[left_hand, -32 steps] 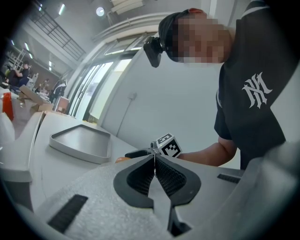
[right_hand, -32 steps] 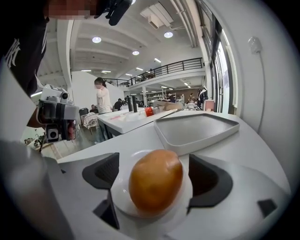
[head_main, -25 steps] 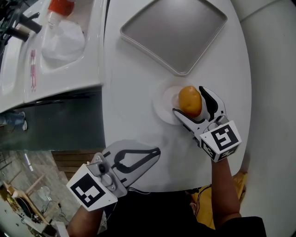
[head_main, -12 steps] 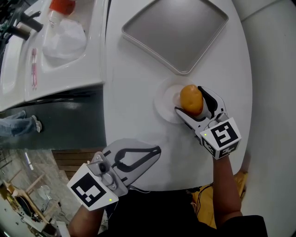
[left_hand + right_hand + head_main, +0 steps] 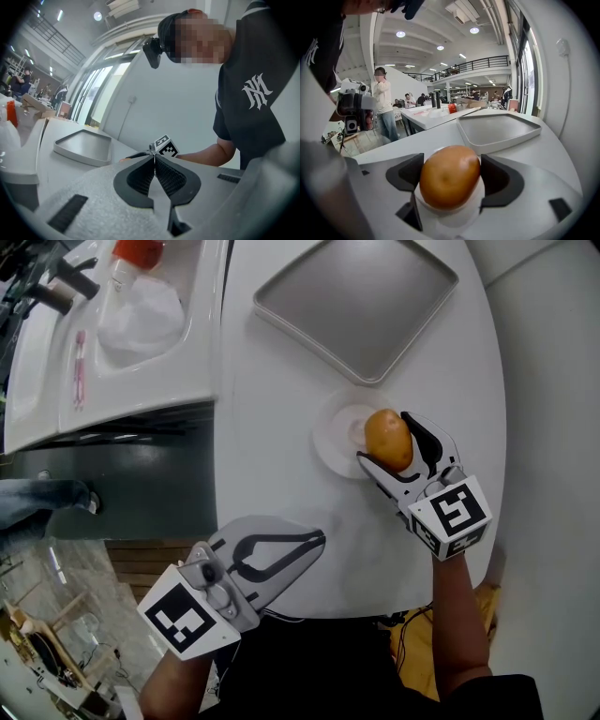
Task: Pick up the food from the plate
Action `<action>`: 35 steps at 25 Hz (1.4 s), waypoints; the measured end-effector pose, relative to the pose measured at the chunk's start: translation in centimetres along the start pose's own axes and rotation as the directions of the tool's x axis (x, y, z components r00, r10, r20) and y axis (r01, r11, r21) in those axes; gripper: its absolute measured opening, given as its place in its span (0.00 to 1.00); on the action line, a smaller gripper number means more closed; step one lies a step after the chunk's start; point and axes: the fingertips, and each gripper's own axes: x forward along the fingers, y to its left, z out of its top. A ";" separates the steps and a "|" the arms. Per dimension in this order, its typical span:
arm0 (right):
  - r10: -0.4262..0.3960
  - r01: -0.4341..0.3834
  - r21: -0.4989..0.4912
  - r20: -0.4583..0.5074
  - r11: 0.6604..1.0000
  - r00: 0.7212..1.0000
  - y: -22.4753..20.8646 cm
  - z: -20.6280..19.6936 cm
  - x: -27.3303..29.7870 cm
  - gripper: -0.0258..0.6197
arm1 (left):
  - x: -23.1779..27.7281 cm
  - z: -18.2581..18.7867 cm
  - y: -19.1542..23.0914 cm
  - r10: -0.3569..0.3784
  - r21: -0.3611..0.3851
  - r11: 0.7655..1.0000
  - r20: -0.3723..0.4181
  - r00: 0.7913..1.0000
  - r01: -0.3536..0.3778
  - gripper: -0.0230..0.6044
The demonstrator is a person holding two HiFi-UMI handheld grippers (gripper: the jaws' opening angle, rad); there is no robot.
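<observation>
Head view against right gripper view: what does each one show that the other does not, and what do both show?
Only the head view shows the black-and-white marker cube on the right gripper and the person's right forearm. Only the right gripper view shows round ceiling lights and a railed upper balcony. Both show the round orange-brown food between that gripper's closing jaws, the white plate and the grey square tray.

White table fills centre frame; wooden floor shows lower left. Ceiling lights glow above; windows line the right.
</observation>
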 end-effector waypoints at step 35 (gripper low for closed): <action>0.164 -0.182 0.005 0.414 0.983 0.895 17.0 1.2 -36.6 0.63 | 2.2 1.7 -26.8 0.041 0.113 0.993 0.039 0.998 -0.045 0.05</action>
